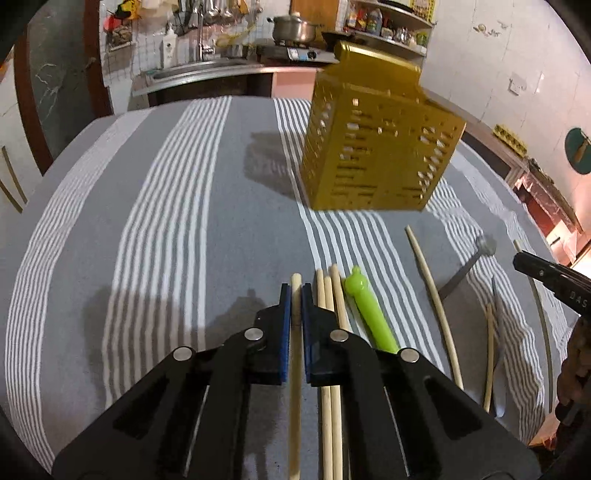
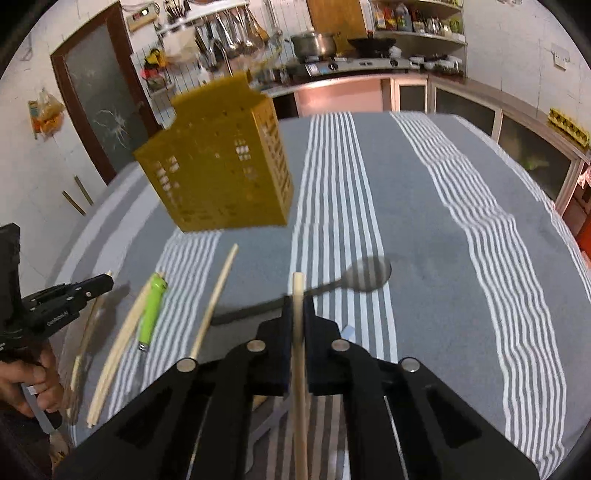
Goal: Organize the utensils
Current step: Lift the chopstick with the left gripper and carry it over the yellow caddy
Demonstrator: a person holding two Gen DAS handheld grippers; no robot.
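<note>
1. The left gripper (image 1: 295, 295) had its fingers pinching one chopstick (image 1: 295, 365), which ran lengthwise between the blue pads (image 1: 284, 314) and stuck out past the tips.
2. The right gripper (image 2: 297, 306) likewise had its fingers pinching a chopstick (image 2: 300, 369), whose end rose just above the tips.
3. Just right of the left gripper, a bundle of chopsticks (image 1: 330, 295) lay on the striped cloth (image 1: 166, 221) covering the surface, partly under the right finger.
4. Beside that bundle lay a green handle (image 1: 369, 314); its working end was hidden, so it was probably a small utensil.
5. Further right a lone chopstick (image 1: 434, 302) lay slantwise, apart from the others.
6. Beyond the right gripper a metal spoon (image 2: 365, 275) lay on the cloth, bowl away from the camera, handle passing behind the fingers.
7. Farther back stood the yellow basket (image 1: 376, 147), perforated, upright on the cloth, well apart from the loose utensils.
8. At the far end, a kitchen counter carried a steel pot (image 1: 295, 27).
</note>
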